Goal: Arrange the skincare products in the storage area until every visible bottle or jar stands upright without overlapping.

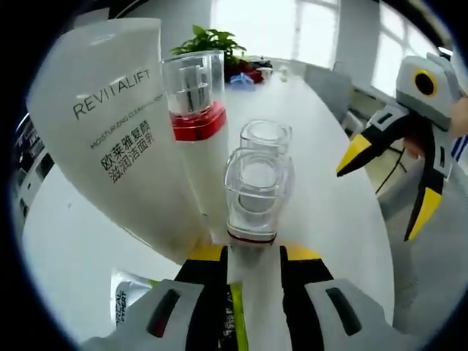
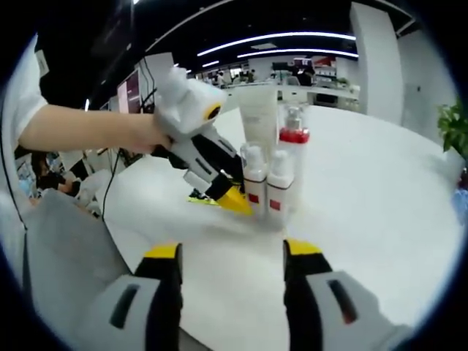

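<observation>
On the white table (image 2: 380, 183), one tube (image 1: 110, 124), three bottles upright, left tongs (image 1: 252, 252) and right tongs (image 2: 232, 252) open.

Left gripper (image 2: 235, 197) with white body, yellow-ringed black disc, black jaws tipped yellow, right gripper (image 1: 380, 190) the same colours, grey housings with dark slots beneath each view's own jaws, white short sleeve (image 2: 18, 91), black cable (image 2: 110, 186)

bright window glare, fisheye warp, soft blur
</observation>
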The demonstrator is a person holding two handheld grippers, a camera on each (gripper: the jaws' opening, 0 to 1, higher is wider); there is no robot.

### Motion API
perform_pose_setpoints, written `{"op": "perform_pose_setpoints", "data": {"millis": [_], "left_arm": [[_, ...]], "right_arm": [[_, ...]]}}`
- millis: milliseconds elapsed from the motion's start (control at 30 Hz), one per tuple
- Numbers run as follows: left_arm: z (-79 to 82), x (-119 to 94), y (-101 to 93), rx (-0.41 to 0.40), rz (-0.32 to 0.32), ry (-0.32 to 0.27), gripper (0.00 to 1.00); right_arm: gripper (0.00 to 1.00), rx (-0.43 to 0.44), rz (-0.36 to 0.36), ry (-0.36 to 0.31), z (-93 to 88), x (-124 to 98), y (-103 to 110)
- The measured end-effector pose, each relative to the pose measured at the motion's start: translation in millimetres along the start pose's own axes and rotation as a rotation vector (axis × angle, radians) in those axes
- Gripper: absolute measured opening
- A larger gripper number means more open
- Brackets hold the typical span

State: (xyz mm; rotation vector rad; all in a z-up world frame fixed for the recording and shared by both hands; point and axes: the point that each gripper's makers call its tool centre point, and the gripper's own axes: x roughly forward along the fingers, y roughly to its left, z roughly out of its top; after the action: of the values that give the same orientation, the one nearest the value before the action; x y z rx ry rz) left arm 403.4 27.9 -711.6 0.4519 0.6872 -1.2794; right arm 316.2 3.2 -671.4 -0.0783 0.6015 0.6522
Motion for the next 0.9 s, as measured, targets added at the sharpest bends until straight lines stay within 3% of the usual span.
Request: {"op": "perform_pose_setpoints", "data": {"millis": [400,900], "left_arm": [[-17.5,-20.8,-5.5,-0.052,0.036,0.027,0.36],[-57.7,-71.0,-16.2,-0.24,0.155,0.026,0.53]], "right_arm": [[0.59,-0.012,0.006,0.0,3.7,-3.7,6.6],[0.71,-0.001,-0.018,-0.015,9.7,-14.5,1.0]]}}
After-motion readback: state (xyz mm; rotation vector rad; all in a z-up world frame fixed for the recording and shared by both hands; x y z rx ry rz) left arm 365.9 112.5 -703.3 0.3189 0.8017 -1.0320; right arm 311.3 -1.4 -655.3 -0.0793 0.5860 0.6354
